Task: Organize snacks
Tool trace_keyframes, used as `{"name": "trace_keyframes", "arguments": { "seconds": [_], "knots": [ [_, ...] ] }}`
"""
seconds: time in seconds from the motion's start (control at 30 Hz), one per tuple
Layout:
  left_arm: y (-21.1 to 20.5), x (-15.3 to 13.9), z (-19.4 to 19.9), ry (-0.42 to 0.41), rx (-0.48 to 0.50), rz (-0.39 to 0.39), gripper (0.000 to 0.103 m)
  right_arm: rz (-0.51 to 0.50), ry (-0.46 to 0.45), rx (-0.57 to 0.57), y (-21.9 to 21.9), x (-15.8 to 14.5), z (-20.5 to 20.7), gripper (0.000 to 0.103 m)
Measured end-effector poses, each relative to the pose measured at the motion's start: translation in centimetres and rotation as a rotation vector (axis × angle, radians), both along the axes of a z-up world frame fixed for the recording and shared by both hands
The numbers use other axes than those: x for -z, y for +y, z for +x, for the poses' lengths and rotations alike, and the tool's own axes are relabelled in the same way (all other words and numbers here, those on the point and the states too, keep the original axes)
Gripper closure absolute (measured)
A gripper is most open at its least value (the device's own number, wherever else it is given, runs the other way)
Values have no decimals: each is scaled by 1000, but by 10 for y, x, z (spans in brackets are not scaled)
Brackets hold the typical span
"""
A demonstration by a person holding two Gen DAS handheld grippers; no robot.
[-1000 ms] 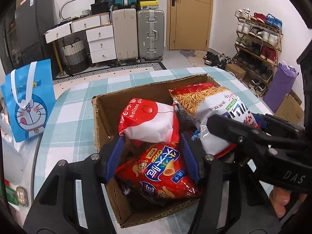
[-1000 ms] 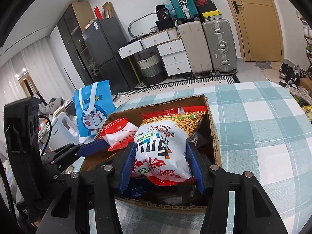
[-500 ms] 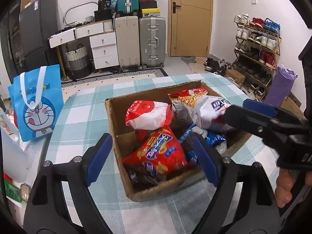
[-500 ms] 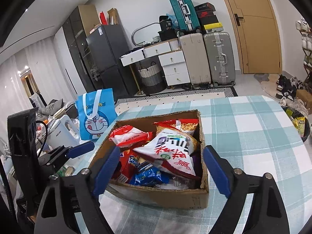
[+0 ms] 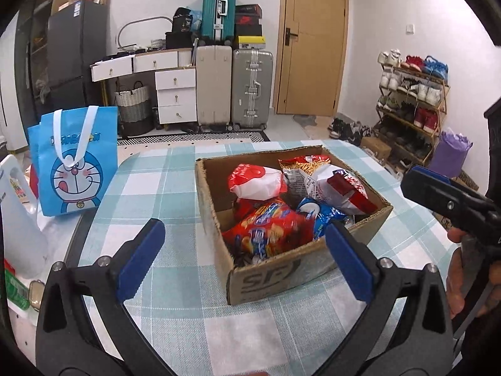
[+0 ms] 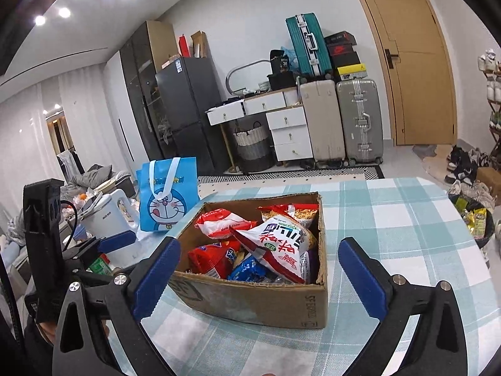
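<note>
Now both tongs stand spread and empty: my left tongs [image 5: 244, 257] and right tongs [image 6: 260, 269] have just been opening and have drawn back from the cardboard box [image 5: 266, 279], letting go the red chip bag [image 5: 269, 228] and the white-and-red noodle-snack bag [image 6: 278, 235], which lie inside the box on the checked table [image 5: 150, 188]. I judge the packing done or near it. The right view alone shows a white kettle [image 6: 109, 216] at 9 o'clock; the left alone shows the shoe rack [image 5: 410, 100] at 2 o'clock.
</note>
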State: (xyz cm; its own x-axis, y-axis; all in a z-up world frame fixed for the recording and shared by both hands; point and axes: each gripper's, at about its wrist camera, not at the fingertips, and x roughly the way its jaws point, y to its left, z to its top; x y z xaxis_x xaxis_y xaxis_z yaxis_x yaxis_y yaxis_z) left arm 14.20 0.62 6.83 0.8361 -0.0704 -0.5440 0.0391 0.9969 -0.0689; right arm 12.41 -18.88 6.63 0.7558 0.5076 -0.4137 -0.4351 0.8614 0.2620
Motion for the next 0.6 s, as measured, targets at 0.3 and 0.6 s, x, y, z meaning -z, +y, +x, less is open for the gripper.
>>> {"name": "trace_keyframes", "arguments": {
  "seconds": [0.3,0.6],
  "knots": [
    [8,9,-41,-56,-20,2,1,-25,-41,-11,-2,21,-28,0],
    [1,30,-60,-89,-11,33,1,-31,-84,-11,-4,36,-48,0]
  ]
}}
